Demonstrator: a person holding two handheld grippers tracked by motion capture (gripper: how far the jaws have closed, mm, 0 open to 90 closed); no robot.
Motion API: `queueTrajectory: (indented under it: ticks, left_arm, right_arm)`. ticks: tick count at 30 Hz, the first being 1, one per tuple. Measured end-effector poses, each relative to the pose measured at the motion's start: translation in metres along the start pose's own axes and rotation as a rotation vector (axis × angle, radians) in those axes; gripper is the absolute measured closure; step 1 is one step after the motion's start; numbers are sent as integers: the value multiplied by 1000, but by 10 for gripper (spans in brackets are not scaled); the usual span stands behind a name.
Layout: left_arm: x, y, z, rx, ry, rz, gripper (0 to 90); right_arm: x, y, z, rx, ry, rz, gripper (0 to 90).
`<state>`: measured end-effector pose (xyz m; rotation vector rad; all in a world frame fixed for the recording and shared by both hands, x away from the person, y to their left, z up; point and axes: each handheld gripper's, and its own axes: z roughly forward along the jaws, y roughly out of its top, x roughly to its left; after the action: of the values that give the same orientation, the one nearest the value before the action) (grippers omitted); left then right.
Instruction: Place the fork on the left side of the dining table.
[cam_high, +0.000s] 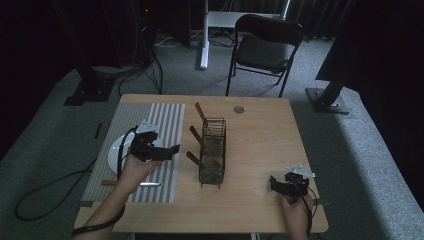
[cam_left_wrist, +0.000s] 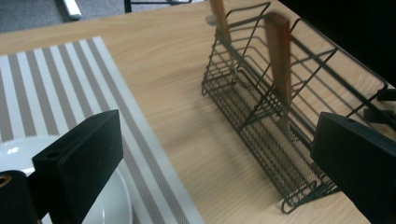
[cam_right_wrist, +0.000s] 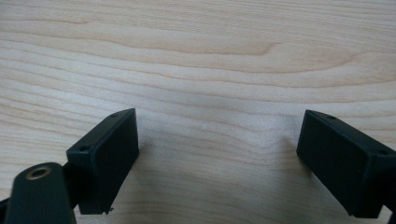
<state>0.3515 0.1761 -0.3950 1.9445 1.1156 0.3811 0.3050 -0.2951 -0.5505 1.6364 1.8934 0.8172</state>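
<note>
the left gripper (cam_high: 172, 150) is held above the striped placemat (cam_high: 165, 120), over its right edge, with its jaws spread wide and nothing caught between them. it is pointed toward the wire rack (cam_high: 212, 150), which is set near the middle of the table (cam_high: 260, 140), just beside the mat's right edge and well apart from the table's right edge. in the left gripper view the rack (cam_left_wrist: 280, 121) is seen between the two spread jaws, farther off and untouched. three wooden-handled utensils are stood in the rack, leaning to the left: one at the far end (cam_high: 200, 113), one in the middle (cam_high: 196, 135) and one at the near end (cam_high: 194, 159). a white plate (cam_high: 114, 150) is laid on the mat near its left edge, partly covered by the left hand (cam_high: 134, 170). a knife (cam_high: 132, 184) with a brown handle is laid flat on the mat near its front edge. the right gripper (cam_high: 275, 184) is rested low near the table's front right corner, jaws released and wide apart, and bare wood is seen between them in the right gripper view.
</note>
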Motion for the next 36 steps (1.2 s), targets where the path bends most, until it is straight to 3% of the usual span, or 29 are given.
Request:
queueTrajectory:
  ticks: [11, 24, 26, 29, 33, 35, 36]
  left_arm:
    - [-10, 32, 16, 8, -36, -5, 25]
    - [-7, 37, 44, 52, -104, -46, 65]
    - [-6, 36, 48, 40, -131, -52, 157]
    - [-5, 35, 53, 35, -133, -77, 160]
    - [-1, 32, 62, 39, -198, -105, 347]
    - [0, 30, 66, 31, -243, -140, 419]
    - [0, 30, 66, 31, -243, -140, 464]
  right_arm:
    - [0, 0, 0, 0, 0, 1, 124]
    - [0, 0, 0, 0, 0, 0, 124]
    - [0, 0, 0, 0, 0, 0, 124]
    - [0, 0, 0, 0, 0, 0, 124]
    - [0, 0, 0, 0, 0, 0, 124]
    - [0, 0, 0, 0, 0, 0, 124]
    - [0, 0, 0, 0, 0, 0, 124]
